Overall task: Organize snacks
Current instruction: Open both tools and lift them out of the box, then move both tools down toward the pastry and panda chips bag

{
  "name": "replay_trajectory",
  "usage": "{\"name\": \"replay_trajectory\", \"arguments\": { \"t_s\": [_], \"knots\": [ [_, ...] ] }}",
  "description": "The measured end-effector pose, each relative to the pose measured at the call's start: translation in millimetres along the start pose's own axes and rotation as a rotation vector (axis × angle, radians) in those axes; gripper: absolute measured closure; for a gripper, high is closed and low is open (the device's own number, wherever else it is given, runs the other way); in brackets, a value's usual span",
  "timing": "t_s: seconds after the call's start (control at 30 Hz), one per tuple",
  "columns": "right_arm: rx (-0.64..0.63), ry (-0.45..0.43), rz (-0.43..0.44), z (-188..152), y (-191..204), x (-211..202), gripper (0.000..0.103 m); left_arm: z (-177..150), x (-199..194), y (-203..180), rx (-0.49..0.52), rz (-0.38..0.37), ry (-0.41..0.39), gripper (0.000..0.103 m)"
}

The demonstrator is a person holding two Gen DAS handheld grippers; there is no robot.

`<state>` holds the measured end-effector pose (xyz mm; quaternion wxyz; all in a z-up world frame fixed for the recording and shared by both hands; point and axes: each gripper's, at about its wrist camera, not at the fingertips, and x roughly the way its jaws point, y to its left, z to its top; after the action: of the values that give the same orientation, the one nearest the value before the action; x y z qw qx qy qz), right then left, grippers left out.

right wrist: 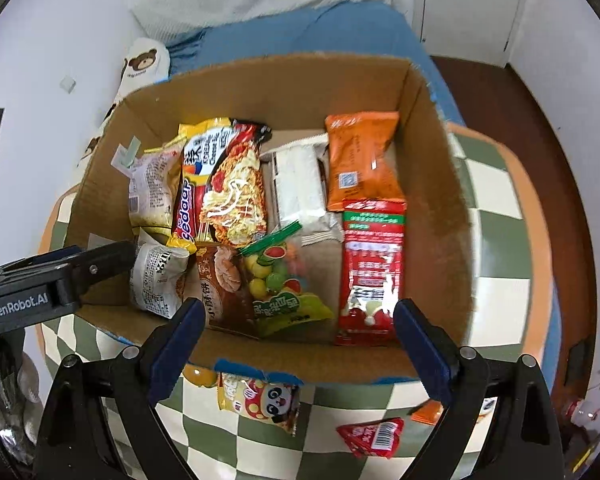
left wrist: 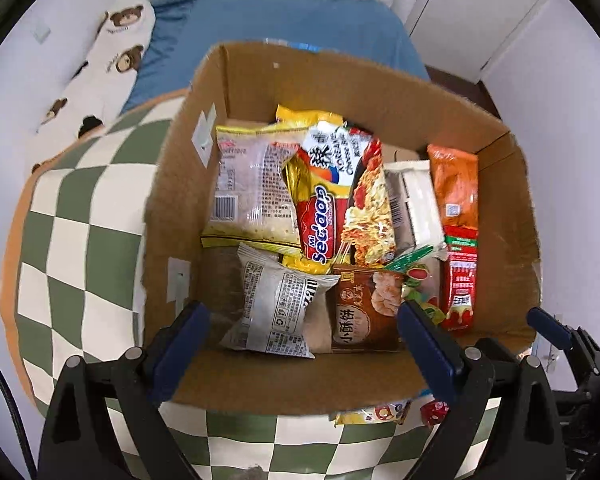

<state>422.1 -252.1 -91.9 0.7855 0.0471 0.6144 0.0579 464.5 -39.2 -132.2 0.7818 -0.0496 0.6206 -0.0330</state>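
Note:
An open cardboard box holds several snack packets: a Sedaap noodle pack, a grey packet, a brown biscuit pack, a fruit-candy bag, a red packet and an orange packet. My left gripper is open and empty above the box's near wall. My right gripper is open and empty above the box's near edge. The left gripper's body shows at the left of the right wrist view.
The box sits on a green-and-cream checkered cushion. In front of the box lie a panda snack packet, a small red packet and an orange packet. A bear-print pillow and blue bedding lie behind.

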Motion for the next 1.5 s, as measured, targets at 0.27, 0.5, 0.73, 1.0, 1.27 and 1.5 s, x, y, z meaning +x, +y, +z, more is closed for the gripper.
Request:
{"name": "replay_trajectory", "arguments": {
  "t_s": [0.27, 0.5, 0.73, 1.0, 1.27, 1.5],
  "knots": [
    [-0.005, -0.118, -0.016, -17, 2, -45, 0.006, -30, -49, -6, 0.040, 0.052, -0.180, 0.006],
    [-0.029, -0.224, -0.022, -36, 11, -90, 0.006, -59, -95, -15, 0.074, 0.065, -0.316, 0.006],
    [-0.022, -0.312, -0.028, -55, 14, -128, 0.006, -83, -123, -21, 0.082, 0.066, -0.392, 0.006],
    [0.010, -0.326, -0.003, -73, 4, -147, 0.006, -100, -137, -25, 0.058, 0.048, -0.414, 0.006],
    [0.109, -0.166, 0.062, -104, -42, -91, 0.016, -121, -73, -17, -0.008, 0.043, -0.230, 0.006],
    [0.299, 0.071, 0.263, -133, -76, 16, 0.030, -144, 11, -4, -0.025, 0.126, -0.047, 0.006]
  ]
}}
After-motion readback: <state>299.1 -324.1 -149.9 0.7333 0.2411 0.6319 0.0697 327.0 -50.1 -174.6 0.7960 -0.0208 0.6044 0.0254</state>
